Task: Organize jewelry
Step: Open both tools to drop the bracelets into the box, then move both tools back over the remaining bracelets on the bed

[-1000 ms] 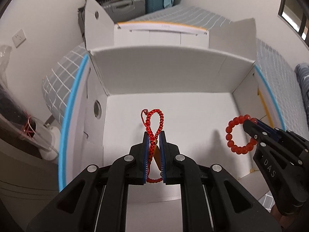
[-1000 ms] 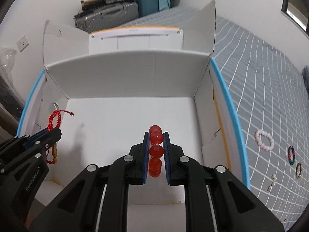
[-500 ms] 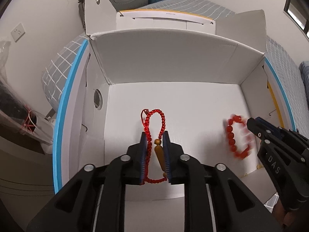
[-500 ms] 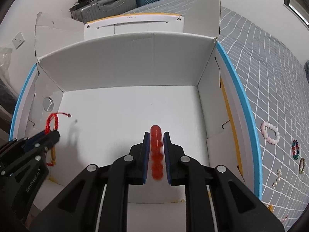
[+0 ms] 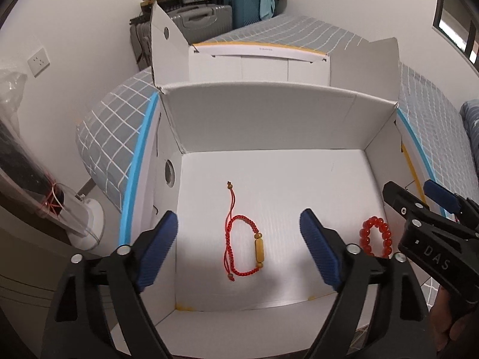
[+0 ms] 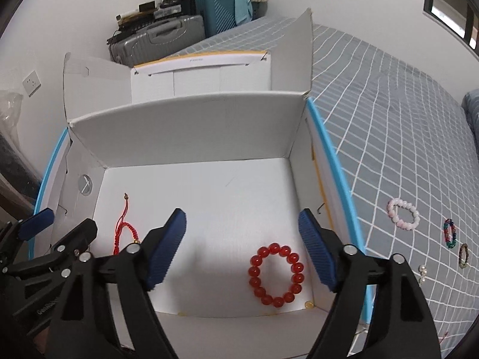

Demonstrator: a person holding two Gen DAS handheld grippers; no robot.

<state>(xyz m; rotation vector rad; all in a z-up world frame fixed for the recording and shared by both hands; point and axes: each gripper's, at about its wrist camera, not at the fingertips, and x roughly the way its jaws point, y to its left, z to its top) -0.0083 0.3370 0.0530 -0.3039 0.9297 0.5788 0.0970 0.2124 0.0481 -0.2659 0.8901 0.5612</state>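
Left gripper spread wide above the white cardboard box, blue pads far apart, nothing between them. On the box floor directly below: red braided cord bracelet with a tan wooden bead, lying flat, loose tail pointing toward the far wall. Well apart from it, further right on the same floor, red bead bracelet, a closed ring near the front edge and close to the right wall. Right gripper likewise wide open over it, holding nothing. Bare white floor behind both pieces up to the far wall; flaps upright at the rear corners.

Writing: "DAS" on the right gripper body, readable only from the left wrist; small print on the folded lid behind, too small to read.

Right wrist only: on the grey checked bedspread outside the box, a pink bead bracelet, a multicoloured bead bracelet, a dark brownish one. Grey and teal suitcases against the back wall.
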